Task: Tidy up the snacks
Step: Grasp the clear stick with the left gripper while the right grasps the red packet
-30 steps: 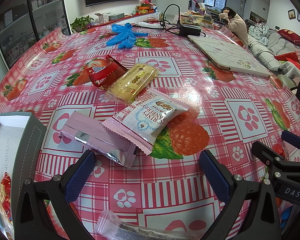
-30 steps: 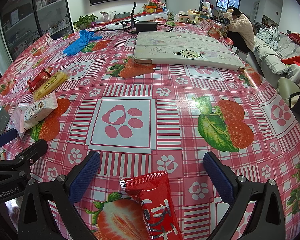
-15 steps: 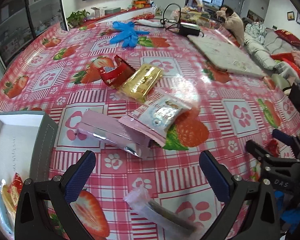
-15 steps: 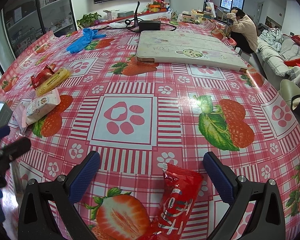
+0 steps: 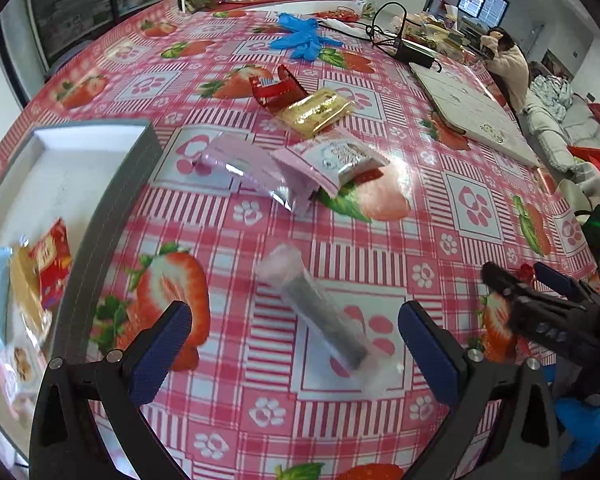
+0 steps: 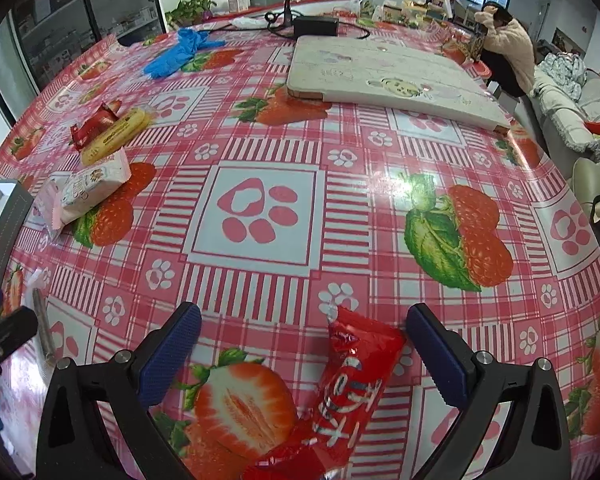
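My left gripper [image 5: 296,340] is open above a clear-wrapped dark snack bar [image 5: 320,316] lying on the tablecloth between its fingers. A grey box [image 5: 112,200] at left holds several snacks. Beyond lie a pink foil packet [image 5: 248,172], a white cranberry packet [image 5: 336,160], a gold packet [image 5: 318,112] and a red packet [image 5: 276,88]. My right gripper [image 6: 304,352] is open around a red snack packet [image 6: 340,392] lying on the table. It also shows at the right of the left wrist view [image 5: 540,312].
Blue gloves [image 5: 300,36] lie at the far side. A white board [image 6: 392,80] and a black power adapter [image 6: 316,26] with cables lie on the far right. A person sits beyond the table [image 6: 508,48]. The table edge is close below both grippers.
The left gripper has pulled back and turned left, so the clear-wrapped bar and more of the grey box now show. The right gripper shifted slightly left, so the red packet sits nearer its right finger.
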Demonstrator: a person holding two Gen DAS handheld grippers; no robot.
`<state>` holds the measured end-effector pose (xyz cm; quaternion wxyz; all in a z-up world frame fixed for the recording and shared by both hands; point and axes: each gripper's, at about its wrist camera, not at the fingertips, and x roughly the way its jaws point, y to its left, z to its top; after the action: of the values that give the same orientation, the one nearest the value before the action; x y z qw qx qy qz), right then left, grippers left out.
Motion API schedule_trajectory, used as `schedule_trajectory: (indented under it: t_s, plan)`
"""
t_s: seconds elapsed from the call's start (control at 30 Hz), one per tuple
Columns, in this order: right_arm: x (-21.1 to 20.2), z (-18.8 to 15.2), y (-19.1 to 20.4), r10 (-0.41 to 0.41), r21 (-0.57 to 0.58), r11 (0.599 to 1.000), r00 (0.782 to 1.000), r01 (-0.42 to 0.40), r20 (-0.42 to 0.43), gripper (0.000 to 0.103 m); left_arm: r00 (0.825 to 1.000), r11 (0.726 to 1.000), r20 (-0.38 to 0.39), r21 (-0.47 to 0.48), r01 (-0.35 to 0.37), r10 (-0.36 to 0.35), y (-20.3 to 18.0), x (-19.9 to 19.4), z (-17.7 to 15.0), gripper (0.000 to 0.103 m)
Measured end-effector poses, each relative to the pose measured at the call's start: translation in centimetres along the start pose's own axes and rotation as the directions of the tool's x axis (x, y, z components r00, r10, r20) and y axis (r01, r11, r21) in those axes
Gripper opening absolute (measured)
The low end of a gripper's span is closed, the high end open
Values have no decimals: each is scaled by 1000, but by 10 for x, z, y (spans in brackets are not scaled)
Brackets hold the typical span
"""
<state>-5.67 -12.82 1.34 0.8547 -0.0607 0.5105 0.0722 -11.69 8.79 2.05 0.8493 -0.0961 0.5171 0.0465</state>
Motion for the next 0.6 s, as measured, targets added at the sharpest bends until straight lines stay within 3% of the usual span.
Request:
schedule_trajectory:
  t_s: [0.1, 0.2, 0.33, 0.5, 0.6]
  plan:
    - [-17, -11, -21, 69, 80, 994, 997, -73, 45, 103, 999, 1000, -46, -6, 0, 0, -6, 12, -5, 103]
    - [-25, -24, -42, 97, 137, 986, 995, -101, 32, 103, 997, 997, -30, 22, -71, 71, -20, 21, -7, 103]
    - [-31, -38, -56, 80, 147, 986, 997, -80, 5, 103, 994, 994, 14, 31, -109, 108, -32, 27, -3, 103]
    - [-31, -35, -46, 114, 145, 983, 994, -112, -5, 103, 995, 994, -5, 38, -102, 102, -31, 30, 1, 103]
    - [-22, -27, -29, 57, 106, 993, 998, -53, -35, 103, 995, 994, -19, 48, -94, 95, -31, 30, 3, 98]
